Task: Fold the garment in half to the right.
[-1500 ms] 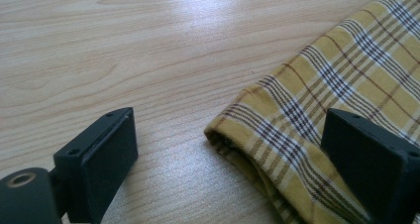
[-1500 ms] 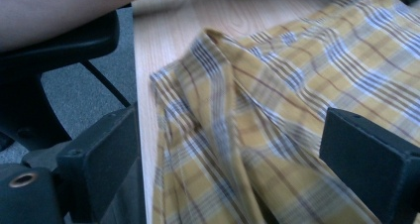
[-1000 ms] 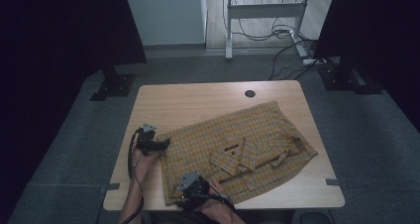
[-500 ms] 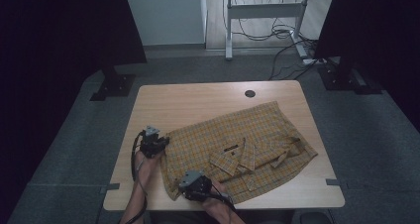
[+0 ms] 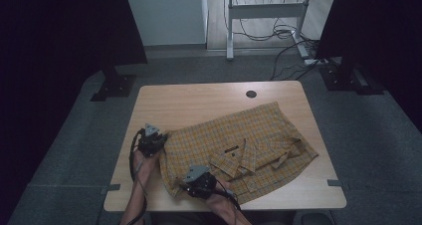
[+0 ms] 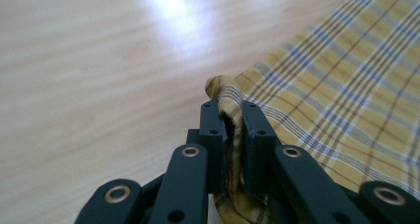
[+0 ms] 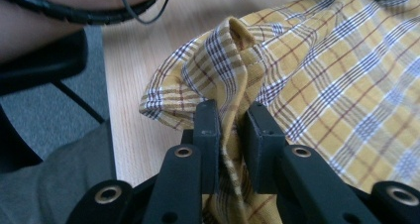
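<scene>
While the shirt [image 5: 239, 150] lies spread on the surface [image 5: 199, 98], with its collar near the front edge and its hem toward the far right corner, both grippers are clamped on its left end. At the shirt's left corner, the left gripper [image 5: 152, 141] is seen with its fingers [image 6: 214, 130] nearly shut, a bunched fold of plaid cloth pinched between them; its jaws have just been closing on that fold. Nearer the front edge, on the shirt's lower left corner, the right gripper [image 5: 199, 184] is seen in the same state: fingers [image 7: 208, 135] almost together, a gathered corner of cloth caught between them, the jaws having just been closing as well.

The step in hand is judged to be the lifting of this end for a fold or a straightening. It would be done best if both corners were raised together and level, so that the edge between them is kept taut and no slack is dragged across the collar. Only a thin bite of cloth is held in each grip, so a slow, even pull is advised; a jerk could let a corner slip free. The cables should be kept off the shirt.
</scene>
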Available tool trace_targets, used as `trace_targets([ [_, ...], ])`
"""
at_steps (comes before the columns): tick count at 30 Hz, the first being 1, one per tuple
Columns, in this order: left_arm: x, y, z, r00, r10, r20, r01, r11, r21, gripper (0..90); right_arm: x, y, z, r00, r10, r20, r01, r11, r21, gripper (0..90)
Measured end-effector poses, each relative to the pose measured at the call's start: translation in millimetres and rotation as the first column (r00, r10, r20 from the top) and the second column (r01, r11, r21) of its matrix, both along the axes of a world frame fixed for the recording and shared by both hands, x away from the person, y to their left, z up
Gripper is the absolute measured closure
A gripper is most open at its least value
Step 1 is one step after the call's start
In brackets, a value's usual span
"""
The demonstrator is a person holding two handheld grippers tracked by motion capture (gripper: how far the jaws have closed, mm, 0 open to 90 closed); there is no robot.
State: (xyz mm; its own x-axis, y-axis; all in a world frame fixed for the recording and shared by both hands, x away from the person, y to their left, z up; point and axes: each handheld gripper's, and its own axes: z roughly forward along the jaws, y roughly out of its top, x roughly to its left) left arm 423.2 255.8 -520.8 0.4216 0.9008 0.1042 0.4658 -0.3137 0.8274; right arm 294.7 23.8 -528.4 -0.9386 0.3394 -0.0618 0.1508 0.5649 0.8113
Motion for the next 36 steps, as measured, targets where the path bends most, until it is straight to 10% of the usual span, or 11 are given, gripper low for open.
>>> trace_targets([
  [16, 0.8, -39.9, 51.8, 0.9832, -0.092, 0.158, 0.104, 0.9919, -0.072, 82.3, -0.7, -72.3, 47.2, 0.9942, -0.093, 0.054, 0.084, 0.9843, 0.155, 77.7],
  [26, 13.8, -92.4, 24.5, 0.9653, -0.122, 0.231, 0.138, 0.9891, -0.053, 81.6, 4.0, -131.4, 34.5, 0.9773, -0.211, 0.017, 0.204, 0.9604, 0.190, 78.2],
  [36, 33.3, -133.5, -12.9, 0.9781, -0.172, 0.118, 0.160, 0.9816, 0.105, 79.1, 13.3, -162.2, -3.7, 0.9615, -0.272, -0.038, 0.275, 0.9554, 0.108, 78.4],
])
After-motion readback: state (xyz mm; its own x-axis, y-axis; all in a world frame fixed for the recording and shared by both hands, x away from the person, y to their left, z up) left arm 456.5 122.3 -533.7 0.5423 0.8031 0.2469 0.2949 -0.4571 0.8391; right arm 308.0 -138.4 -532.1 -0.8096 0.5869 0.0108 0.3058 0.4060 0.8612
